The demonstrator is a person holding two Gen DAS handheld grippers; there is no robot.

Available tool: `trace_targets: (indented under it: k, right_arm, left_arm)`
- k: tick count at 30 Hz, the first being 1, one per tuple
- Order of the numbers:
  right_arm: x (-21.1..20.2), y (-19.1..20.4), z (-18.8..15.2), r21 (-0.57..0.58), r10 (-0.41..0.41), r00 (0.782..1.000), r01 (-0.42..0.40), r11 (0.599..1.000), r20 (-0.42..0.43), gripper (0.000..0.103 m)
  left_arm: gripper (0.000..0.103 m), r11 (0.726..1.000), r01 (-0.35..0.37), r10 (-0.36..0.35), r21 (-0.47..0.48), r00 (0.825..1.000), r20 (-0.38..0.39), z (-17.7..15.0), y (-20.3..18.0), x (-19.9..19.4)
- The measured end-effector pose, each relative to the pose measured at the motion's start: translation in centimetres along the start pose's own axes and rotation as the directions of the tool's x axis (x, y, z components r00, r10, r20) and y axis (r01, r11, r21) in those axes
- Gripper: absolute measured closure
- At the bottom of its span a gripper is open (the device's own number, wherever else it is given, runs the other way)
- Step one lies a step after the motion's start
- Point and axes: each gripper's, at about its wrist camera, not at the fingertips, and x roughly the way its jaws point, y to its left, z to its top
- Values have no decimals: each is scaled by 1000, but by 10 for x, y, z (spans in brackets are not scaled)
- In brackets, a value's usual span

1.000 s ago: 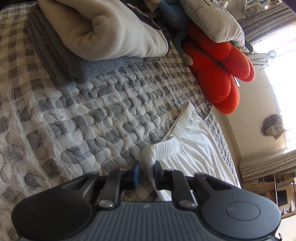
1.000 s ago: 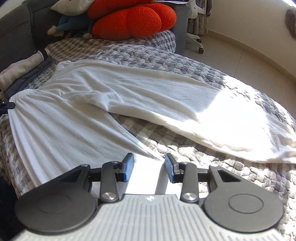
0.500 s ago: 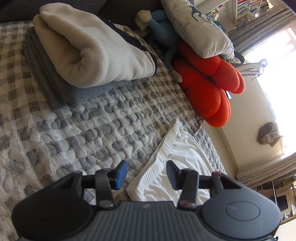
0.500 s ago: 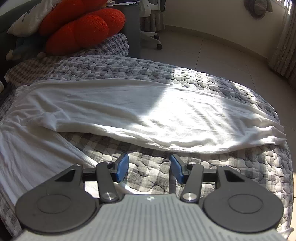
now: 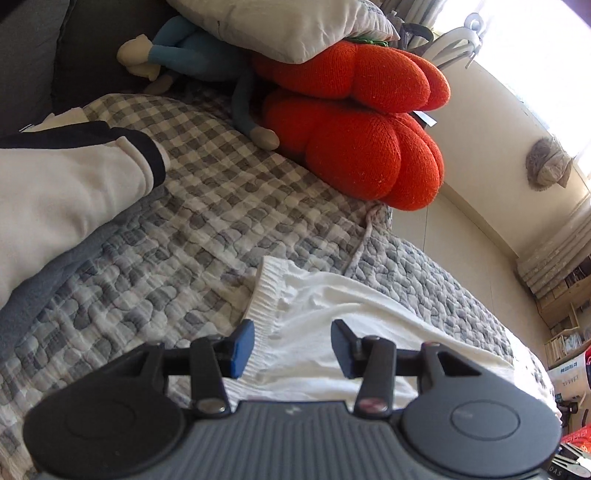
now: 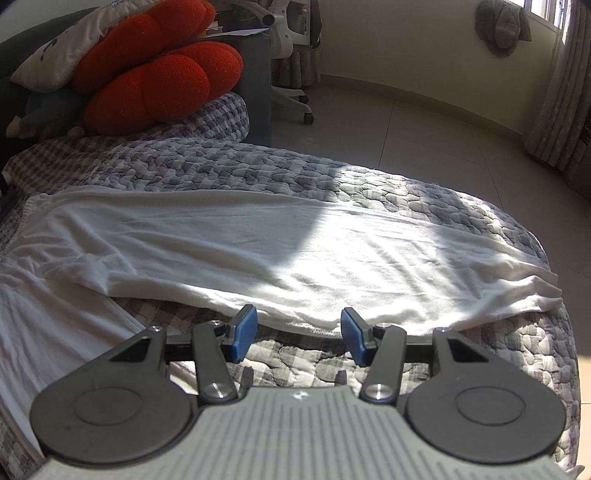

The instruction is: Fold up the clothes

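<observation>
White trousers [image 6: 258, 251] lie spread on a grey checked quilt [image 6: 424, 192], one leg stretched to the right, the other [image 6: 44, 339] running toward the lower left. In the left wrist view the ribbed waistband [image 5: 264, 295] shows, with the white cloth [image 5: 351, 321] beyond it. My left gripper [image 5: 291, 349] is open just above the waistband, holding nothing. My right gripper [image 6: 295, 339] is open above the quilt at the near edge of the stretched leg, holding nothing.
A folded cream garment [image 5: 62, 199] on a grey one [image 5: 37, 295] lies left of the waistband. Red plush cushions [image 5: 362, 140], a pillow [image 5: 288, 26] and a blue doll [image 5: 192, 55] sit at the head. The bed edge and tiled floor [image 6: 424, 122] lie to the right.
My left gripper has opened, let go of the waistband and swung toward the cushions. My right gripper has opened wider and moved right along the trousers, from the crotch to the stretched leg's hem side.
</observation>
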Motion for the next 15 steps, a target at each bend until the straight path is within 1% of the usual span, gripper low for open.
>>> trace_targets:
  k: [3, 5, 6, 9, 11, 12, 13, 14, 15]
  right_arm:
    - [4, -14, 0, 40, -43, 999, 43, 998, 4, 49]
    - [4, -24, -1, 52, -65, 998, 64, 997, 18, 49]
    - [4, -28, -1, 55, -82, 996, 80, 995, 30, 49]
    - [7, -40, 2, 68, -120, 991, 116, 991, 61, 49]
    - [11, -45, 5, 84, -135, 988, 129, 988, 72, 49]
    - [14, -47, 7, 93, -141, 987, 134, 987, 77, 49]
    - [16, -49, 11, 105, -150, 985, 141, 984, 83, 49]
    - [19, -50, 14, 117, -160, 983, 149, 982, 88, 49]
    - [21, -50, 18, 126, -170, 981, 158, 979, 93, 49]
  left_arm:
    - [55, 997, -19, 19, 76, 1000, -6, 11, -23, 26]
    - [47, 992, -32, 33, 120, 999, -5, 16, -35, 43]
    - [42, 991, -41, 41, 129, 999, 9, 16, -34, 48]
    - [43, 990, -47, 46, 131, 999, 7, 18, -26, 62]
    - [47, 987, -84, 80, 135, 996, 39, 20, -22, 67]
    - [62, 984, -109, 102, 140, 993, 59, 21, -20, 69]
    - [84, 981, -127, 117, 146, 990, 72, 21, -19, 71]
    - [92, 979, -133, 123, 155, 990, 75, 20, -18, 74]
    - [97, 977, -134, 123, 164, 989, 77, 20, -18, 77]
